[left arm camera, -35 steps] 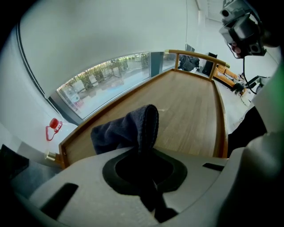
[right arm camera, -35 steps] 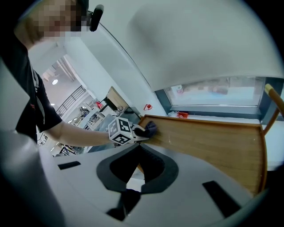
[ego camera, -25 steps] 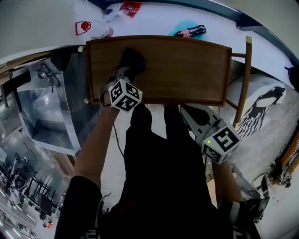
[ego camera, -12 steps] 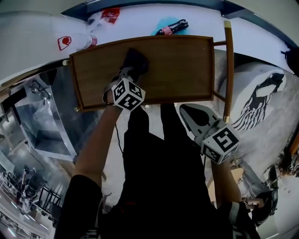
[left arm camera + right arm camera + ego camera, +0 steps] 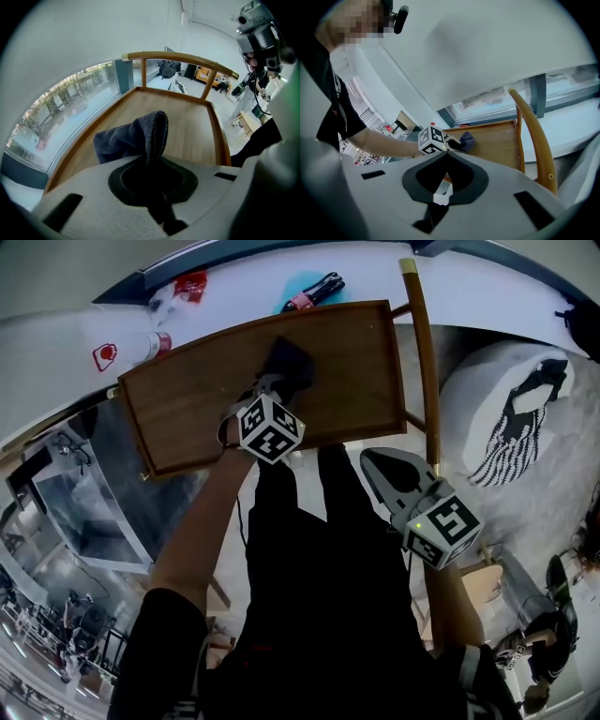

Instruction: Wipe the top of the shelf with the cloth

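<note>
The dark grey cloth (image 5: 287,360) lies bunched on the brown wooden shelf top (image 5: 178,413), right of its middle. My left gripper (image 5: 275,382) is shut on the cloth's near end and holds it against the wood. In the left gripper view the cloth (image 5: 131,138) rises in a fold out of the left gripper (image 5: 151,159), with the shelf top (image 5: 192,126) stretching beyond. My right gripper (image 5: 380,465) hangs off the shelf's near edge, over the person's legs, its jaws shut on nothing. The right gripper view shows the right gripper (image 5: 447,152), the cloth (image 5: 467,139) and the shelf top (image 5: 497,140).
A curved wooden rail (image 5: 424,362) stands at the shelf's right end. Behind the shelf, a white sill holds a dark bottle (image 5: 314,292) on something teal, a red packet (image 5: 190,285) and a white bottle (image 5: 141,348). A glass case (image 5: 84,502) is at left, a patterned white bag (image 5: 511,418) at right.
My left gripper has dragged the cloth rightward along the shelf top, from left of middle to right of middle. The head view has swung. The right gripper has stayed put.
</note>
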